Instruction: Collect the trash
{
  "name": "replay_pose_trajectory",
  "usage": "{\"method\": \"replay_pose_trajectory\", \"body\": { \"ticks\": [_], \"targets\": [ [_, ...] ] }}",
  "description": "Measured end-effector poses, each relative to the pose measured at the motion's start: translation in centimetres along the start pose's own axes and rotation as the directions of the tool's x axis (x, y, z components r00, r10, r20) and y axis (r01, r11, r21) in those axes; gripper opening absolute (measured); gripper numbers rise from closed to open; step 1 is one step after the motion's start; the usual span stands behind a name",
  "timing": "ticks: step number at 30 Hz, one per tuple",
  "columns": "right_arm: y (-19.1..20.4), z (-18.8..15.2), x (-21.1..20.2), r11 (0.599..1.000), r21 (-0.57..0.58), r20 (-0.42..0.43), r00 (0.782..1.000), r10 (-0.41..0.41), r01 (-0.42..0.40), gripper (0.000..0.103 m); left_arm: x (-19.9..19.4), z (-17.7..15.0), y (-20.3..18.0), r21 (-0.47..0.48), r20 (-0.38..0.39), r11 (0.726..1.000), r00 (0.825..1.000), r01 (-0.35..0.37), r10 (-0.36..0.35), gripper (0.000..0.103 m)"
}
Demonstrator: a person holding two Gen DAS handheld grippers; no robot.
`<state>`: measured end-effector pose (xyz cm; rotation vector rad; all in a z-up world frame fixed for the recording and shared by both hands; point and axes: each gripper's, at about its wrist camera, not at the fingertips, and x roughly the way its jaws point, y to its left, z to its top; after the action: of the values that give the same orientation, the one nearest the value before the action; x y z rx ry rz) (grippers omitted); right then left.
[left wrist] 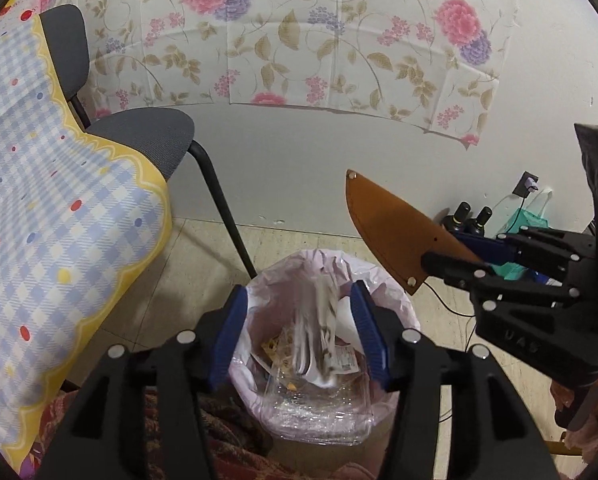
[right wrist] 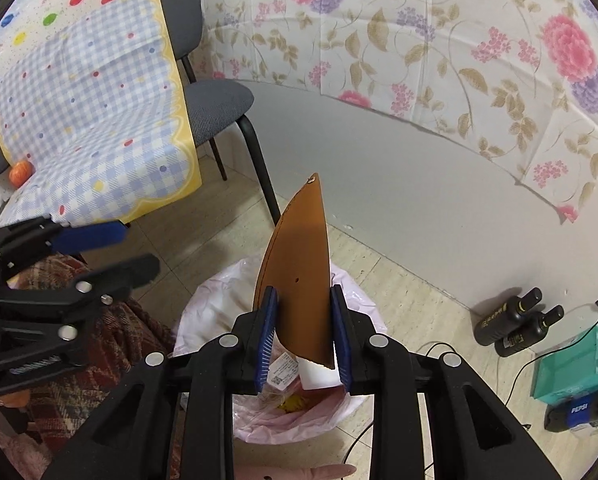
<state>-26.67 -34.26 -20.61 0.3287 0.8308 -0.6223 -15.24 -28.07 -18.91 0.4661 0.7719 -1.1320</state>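
Observation:
A trash bin lined with a pink bag stands on the floor below both grippers, holding wrappers and clear plastic. My left gripper is open above the bin; a blurred wrapper is in the air between its fingers, over the bin. My right gripper is shut on a brown leather sheath, which points up and away over the bin. In the left wrist view the sheath and right gripper show at the right.
A grey chair stands left of the bin beside a table with a checked cloth. Two dark bottles, a teal bag, a Pepsi bottle and cables lie on the floor to the right. An orange sits on the table.

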Motion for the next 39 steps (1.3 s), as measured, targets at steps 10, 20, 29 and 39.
{"method": "replay_pose_trajectory", "body": {
  "ticks": [10, 20, 29, 39],
  "targets": [
    [0.0, -0.1, 0.3, 0.999, 0.027, 0.004, 1.000, -0.025, 0.025, 0.063, -2.2, -0.4, 2.9, -0.090, 0.032, 0.989, 0.992, -0.115, 0.118, 0.080],
    [1.8, 3.1, -3.3, 0.998, 0.015, 0.065, 0.996, 0.059, -0.060, 0.089, -6.7, 0.0, 6.7, -0.249, 0.058, 0.950, 0.976, -0.190, 0.211, 0.096],
    [9.4, 9.9, -5.8, 0.971, -0.127, 0.168, 0.961, 0.221, -0.201, 0.093, -14.3, -0.6, 13.3, -0.440, -0.013, 0.785, 0.878, -0.435, 0.479, 0.096],
    [18.3, 13.4, -9.8, 0.898, -0.332, 0.244, 0.894, 0.377, -0.289, 0.095, -21.7, -4.3, 17.5, -0.541, -0.114, 0.574, 0.730, -0.614, 0.673, 0.096]
  ]
}}
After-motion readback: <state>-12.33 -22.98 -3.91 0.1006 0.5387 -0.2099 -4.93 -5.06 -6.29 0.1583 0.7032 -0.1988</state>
